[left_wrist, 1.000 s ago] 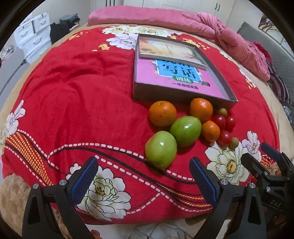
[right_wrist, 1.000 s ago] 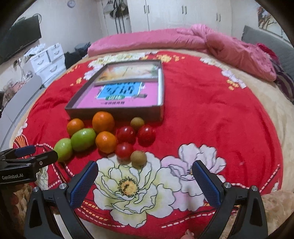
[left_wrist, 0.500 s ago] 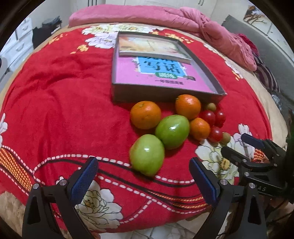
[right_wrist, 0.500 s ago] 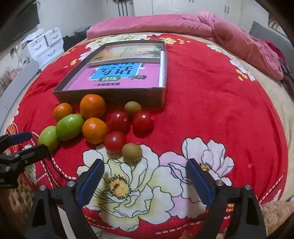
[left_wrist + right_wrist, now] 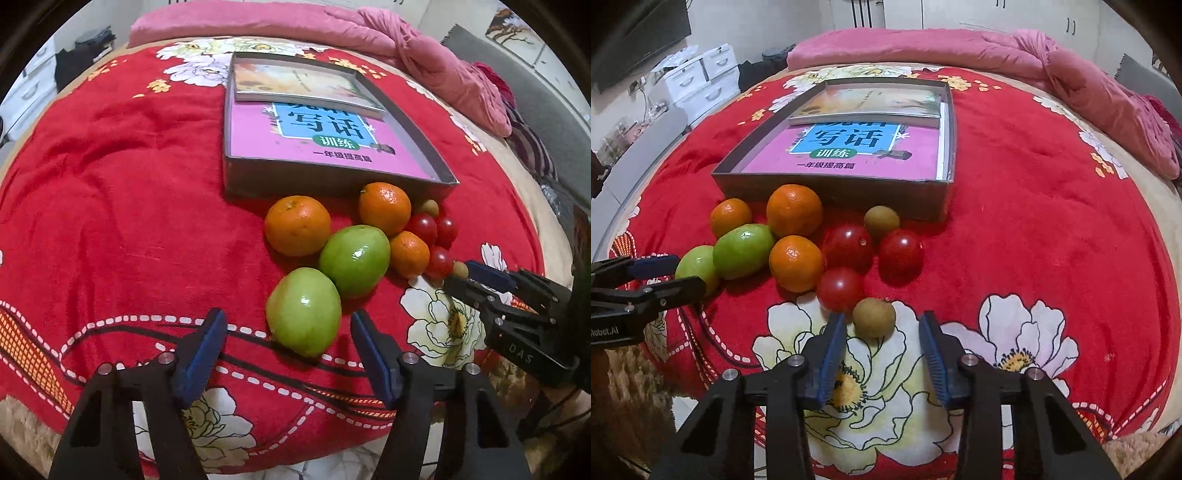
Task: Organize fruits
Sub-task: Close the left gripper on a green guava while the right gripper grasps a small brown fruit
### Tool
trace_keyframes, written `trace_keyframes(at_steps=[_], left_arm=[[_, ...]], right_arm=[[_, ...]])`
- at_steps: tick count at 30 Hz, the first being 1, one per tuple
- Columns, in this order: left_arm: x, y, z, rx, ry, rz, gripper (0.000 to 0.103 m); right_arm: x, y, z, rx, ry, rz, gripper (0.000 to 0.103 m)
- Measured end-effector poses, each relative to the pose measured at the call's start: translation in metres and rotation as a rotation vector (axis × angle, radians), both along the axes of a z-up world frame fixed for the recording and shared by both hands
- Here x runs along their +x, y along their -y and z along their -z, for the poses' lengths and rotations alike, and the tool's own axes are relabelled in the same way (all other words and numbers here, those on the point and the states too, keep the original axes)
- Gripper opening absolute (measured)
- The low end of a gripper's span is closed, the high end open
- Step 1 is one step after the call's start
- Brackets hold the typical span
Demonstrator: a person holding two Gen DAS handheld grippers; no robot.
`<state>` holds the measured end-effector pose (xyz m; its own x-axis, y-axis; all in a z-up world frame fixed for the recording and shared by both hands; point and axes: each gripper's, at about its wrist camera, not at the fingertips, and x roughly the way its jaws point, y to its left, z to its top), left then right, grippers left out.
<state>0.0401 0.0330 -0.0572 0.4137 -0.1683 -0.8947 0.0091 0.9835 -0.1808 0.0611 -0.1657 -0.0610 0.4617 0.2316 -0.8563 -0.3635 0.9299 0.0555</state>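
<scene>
A cluster of fruit lies on the red floral blanket in front of a grey box. My left gripper (image 5: 288, 332) is open, its blue pads either side of the near end of a green fruit (image 5: 303, 311), not touching. A second green fruit (image 5: 354, 260), three oranges (image 5: 297, 225) and red tomatoes (image 5: 424, 227) lie beyond. My right gripper (image 5: 882, 332) is open with a small brown fruit (image 5: 874, 317) just ahead of its tips, beside a red tomato (image 5: 840, 288). The left gripper also shows in the right wrist view (image 5: 665, 275).
The shallow grey box (image 5: 831, 186) holds a pink book (image 5: 846, 147) and a second book at its far end. A pink quilt (image 5: 960, 48) lies at the bed's far side. White drawers (image 5: 701, 81) stand at the left. The bed's near edge is below both grippers.
Both grippers have moved forward toward the fruit and narrowed their openings. The left one now brackets the near green fruit, the right one has reached the small brown fruit.
</scene>
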Motion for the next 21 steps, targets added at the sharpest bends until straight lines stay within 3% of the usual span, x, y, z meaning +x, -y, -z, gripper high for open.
trace_keyframes(at_steps=[3,6,9,21], left_arm=[[0.001,0.001,0.0,-0.012,-0.003,0.006,0.063],[0.003,0.002,0.001,-0.008,-0.003,0.009,0.061],[0.006,0.003,0.002,-0.028,-0.005,0.022,0.046],[0.006,0.0,0.002,-0.071,0.001,0.029,0.045]], right_arm=[[0.002,-0.001,0.0,0.004,-0.003,-0.018,0.028],[0.004,-0.001,0.0,0.014,-0.006,-0.024,0.028],[0.006,0.002,-0.001,0.037,-0.007,-0.022,0.024],[0.009,0.013,-0.006,0.105,-0.003,0.013,0.024]])
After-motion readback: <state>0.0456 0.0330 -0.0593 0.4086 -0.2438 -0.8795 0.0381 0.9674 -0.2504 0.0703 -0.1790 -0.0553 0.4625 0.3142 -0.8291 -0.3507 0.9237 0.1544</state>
